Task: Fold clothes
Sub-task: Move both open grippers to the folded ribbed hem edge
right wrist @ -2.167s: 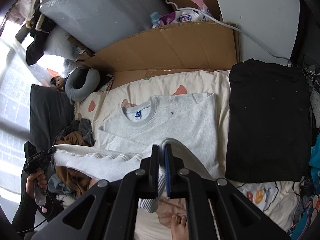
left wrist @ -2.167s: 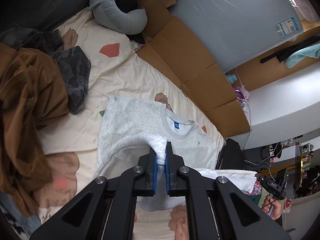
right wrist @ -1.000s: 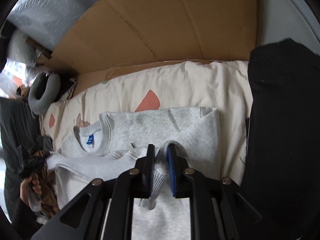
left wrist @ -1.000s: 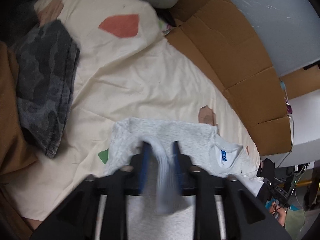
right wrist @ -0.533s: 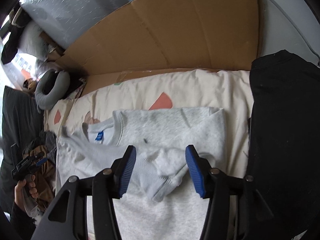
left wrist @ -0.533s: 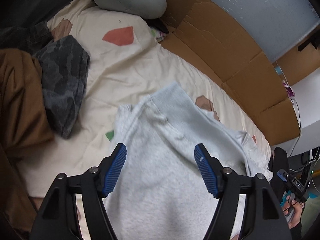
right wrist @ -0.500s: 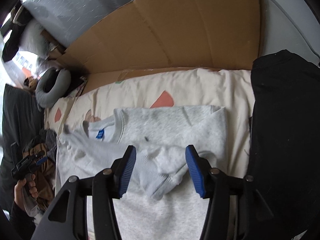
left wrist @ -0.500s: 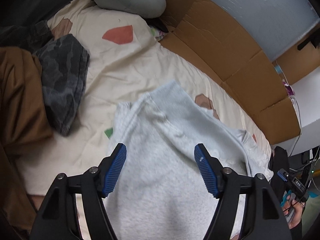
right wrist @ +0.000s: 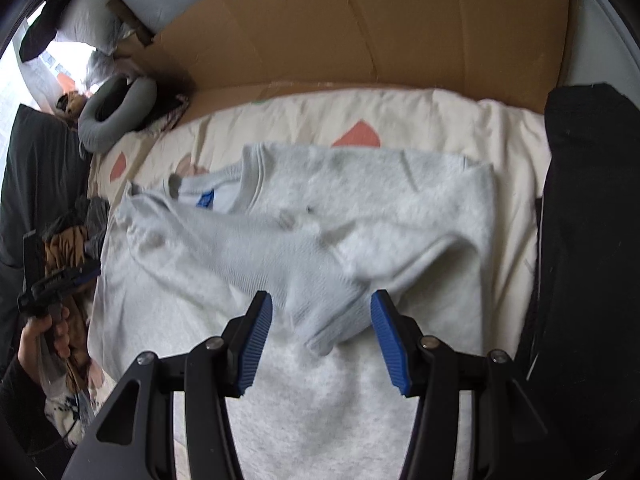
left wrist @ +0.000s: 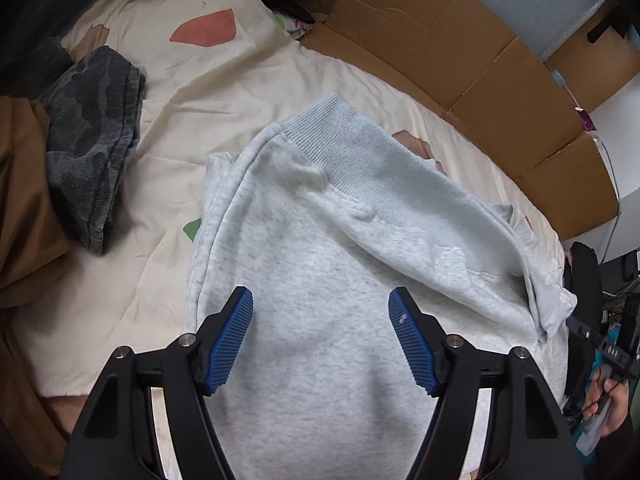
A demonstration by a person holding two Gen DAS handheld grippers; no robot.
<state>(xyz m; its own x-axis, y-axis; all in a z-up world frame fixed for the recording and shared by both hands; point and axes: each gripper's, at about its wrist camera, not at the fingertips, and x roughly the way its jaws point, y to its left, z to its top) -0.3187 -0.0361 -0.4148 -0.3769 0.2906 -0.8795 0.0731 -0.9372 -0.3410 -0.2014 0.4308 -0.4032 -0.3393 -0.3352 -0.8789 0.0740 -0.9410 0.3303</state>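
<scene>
A light grey sweatshirt [left wrist: 320, 320] lies on the cream bedsheet [left wrist: 224, 92], its ribbed hem folded up over the chest. My left gripper [left wrist: 320, 336] hovers open above it with nothing between the blue pads. In the right wrist view the same sweatshirt [right wrist: 420, 200] shows its collar and blue label [right wrist: 206, 200] at the left. My right gripper [right wrist: 320, 340] is open, and the ribbed cuff of a sleeve [right wrist: 328, 320] lies loose beneath the gap, free of the pads.
A folded camouflage garment [left wrist: 92, 140] and brown clothes [left wrist: 20, 216] lie to the left. A black garment [right wrist: 588, 240] lies on the right. Cardboard [right wrist: 360, 20] lines the far side, with a grey neck pillow [right wrist: 116, 112] at the corner. A person's hand [right wrist: 44, 336] holds the other gripper.
Both grippers opened and let go of the sweatshirt's hem and sleeve, which dropped onto the chest. Both have since drawn back a little over the garment.
</scene>
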